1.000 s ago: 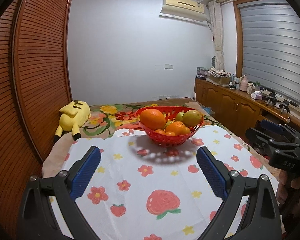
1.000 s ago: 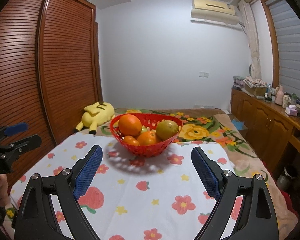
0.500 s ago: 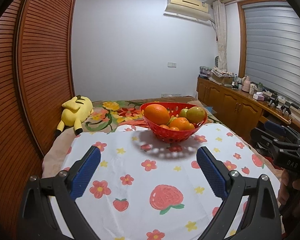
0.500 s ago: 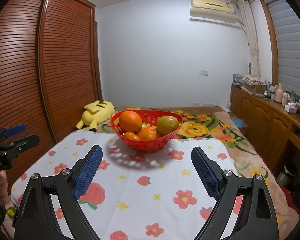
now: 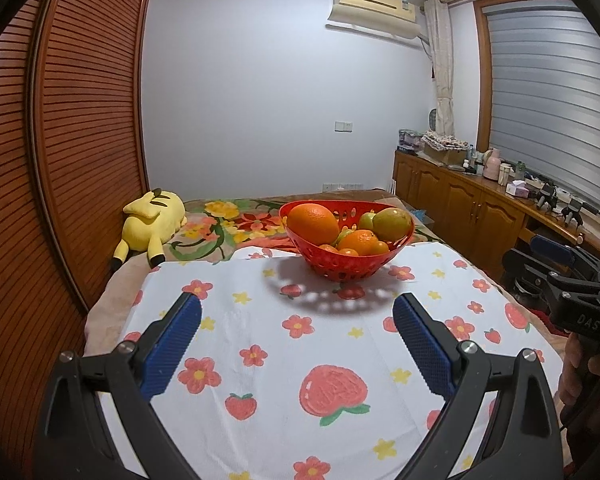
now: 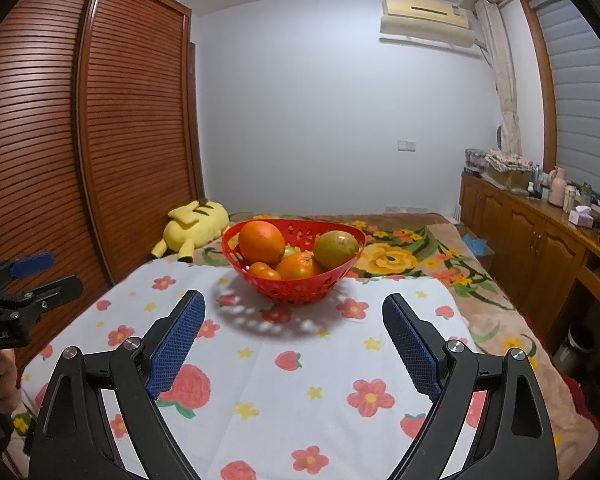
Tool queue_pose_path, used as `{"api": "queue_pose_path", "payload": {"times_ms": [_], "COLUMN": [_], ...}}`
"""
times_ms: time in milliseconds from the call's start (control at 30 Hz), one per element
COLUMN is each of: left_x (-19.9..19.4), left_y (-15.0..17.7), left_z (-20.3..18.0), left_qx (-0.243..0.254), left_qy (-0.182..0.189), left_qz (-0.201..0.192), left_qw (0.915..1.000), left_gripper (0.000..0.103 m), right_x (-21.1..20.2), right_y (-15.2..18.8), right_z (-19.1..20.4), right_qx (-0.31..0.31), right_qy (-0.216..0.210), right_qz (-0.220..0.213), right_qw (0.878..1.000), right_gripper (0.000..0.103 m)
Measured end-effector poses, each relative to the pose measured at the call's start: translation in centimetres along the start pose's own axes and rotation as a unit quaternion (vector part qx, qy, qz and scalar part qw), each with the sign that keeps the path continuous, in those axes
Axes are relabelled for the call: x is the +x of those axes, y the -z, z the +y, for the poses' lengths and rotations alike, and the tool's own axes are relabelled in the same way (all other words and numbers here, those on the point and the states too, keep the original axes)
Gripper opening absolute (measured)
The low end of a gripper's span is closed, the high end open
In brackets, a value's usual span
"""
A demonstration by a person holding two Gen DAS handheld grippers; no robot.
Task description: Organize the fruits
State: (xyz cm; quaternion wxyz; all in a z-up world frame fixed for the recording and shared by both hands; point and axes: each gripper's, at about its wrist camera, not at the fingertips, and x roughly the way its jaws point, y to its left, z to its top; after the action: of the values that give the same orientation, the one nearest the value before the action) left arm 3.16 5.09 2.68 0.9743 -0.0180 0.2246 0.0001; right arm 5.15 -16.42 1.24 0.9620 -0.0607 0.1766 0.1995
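Note:
A red basket (image 5: 346, 268) stands on the far part of a white flower-print cloth (image 5: 320, 344); it also shows in the right wrist view (image 6: 296, 288). It holds a large orange (image 5: 314, 223), a smaller orange (image 5: 360, 242), a green-brown fruit (image 5: 392, 224) and several smaller fruits. In the right wrist view the large orange (image 6: 261, 241) is at left and the green-brown fruit (image 6: 335, 249) at right. My left gripper (image 5: 296, 312) is open and empty, well short of the basket. My right gripper (image 6: 294, 312) is open and empty, also short of it.
A yellow plush toy (image 5: 152, 222) lies on the floral bedspread (image 6: 404, 256) behind the cloth at left. A slatted wooden wardrobe (image 5: 60, 140) lines the left side. A wooden cabinet (image 5: 472, 208) with small items runs along the right.
Both grippers have pulled back a little and tilted up, so the basket sits lower and farther in the views. Both stay open and empty.

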Motion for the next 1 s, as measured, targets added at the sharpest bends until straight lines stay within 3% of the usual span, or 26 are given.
{"api": "queue_pose_path", "payload": {"times_ms": [1000], "left_x": [-1.2], "left_y": [-0.6], "left_z": [-0.8], "left_qx": [0.006], "left_qy": [0.007], "left_qz": [-0.014], "left_qw": [0.9999], "left_gripper": [0.098], "right_x": [-0.2], "right_y": [0.0], "right_z": [0.3], "right_qx": [-0.002], "right_qy": [-0.001], "right_qz": [-0.004], "right_qw": [1.000], "right_gripper": [0.092]}}
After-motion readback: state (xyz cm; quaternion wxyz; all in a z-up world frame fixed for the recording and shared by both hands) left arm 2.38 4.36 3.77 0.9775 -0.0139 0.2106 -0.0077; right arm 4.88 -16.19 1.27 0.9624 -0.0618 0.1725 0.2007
